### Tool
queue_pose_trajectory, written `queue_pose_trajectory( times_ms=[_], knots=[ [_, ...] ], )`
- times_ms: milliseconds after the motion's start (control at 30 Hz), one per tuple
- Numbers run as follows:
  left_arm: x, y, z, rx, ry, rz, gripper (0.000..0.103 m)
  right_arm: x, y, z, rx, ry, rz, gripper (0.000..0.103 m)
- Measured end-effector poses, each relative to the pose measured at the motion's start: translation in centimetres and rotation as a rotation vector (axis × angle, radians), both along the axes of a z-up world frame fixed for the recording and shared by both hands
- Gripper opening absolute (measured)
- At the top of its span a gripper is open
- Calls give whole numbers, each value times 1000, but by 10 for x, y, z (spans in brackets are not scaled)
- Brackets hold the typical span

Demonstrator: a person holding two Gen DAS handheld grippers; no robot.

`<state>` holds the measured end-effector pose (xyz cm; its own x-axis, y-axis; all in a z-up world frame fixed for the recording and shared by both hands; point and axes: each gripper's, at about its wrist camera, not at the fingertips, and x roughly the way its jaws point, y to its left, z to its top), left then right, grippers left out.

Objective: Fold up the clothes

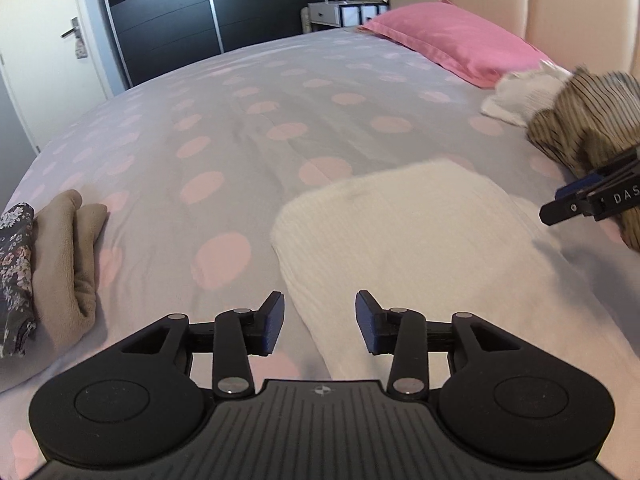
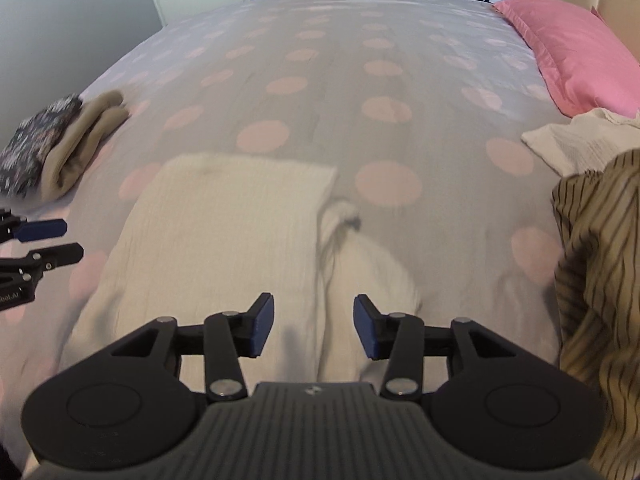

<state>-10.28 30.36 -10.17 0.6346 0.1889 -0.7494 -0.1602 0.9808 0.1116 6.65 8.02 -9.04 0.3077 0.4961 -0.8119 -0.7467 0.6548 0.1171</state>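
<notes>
Bedspread (image 2: 320, 80) ahead open; striped heap (image 2: 592, 272) blocks right, folded stack (image 2: 68, 152) left.

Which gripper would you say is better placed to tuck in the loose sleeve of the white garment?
Probably the right gripper: the loose sleeve of the white garment lies just ahead of its open jaws, while the left gripper sits at the opposite edge.

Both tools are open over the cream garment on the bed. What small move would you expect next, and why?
Probably the right tool goes to the loose flap of the cream garment and pinches it to fold it over. That flap lies bunched beside the flat folded part, so the fold looks unfinished. Both tools stand open and empty, the left tool over the garment's other edge.
</notes>
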Motion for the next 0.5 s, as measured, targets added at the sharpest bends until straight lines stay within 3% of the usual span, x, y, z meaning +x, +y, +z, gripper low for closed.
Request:
queue_pose_trajectory(
  times_ms=[367, 500],
  knots=[
    [-96, -86, 3, -27, 40, -225, 29, -130, -37, -19, -76, -36, 220, 36],
    [-122, -121, -11, -33, 97, -257, 25, -182, -48, -30, -91, -61, 282, 32]
  ],
)
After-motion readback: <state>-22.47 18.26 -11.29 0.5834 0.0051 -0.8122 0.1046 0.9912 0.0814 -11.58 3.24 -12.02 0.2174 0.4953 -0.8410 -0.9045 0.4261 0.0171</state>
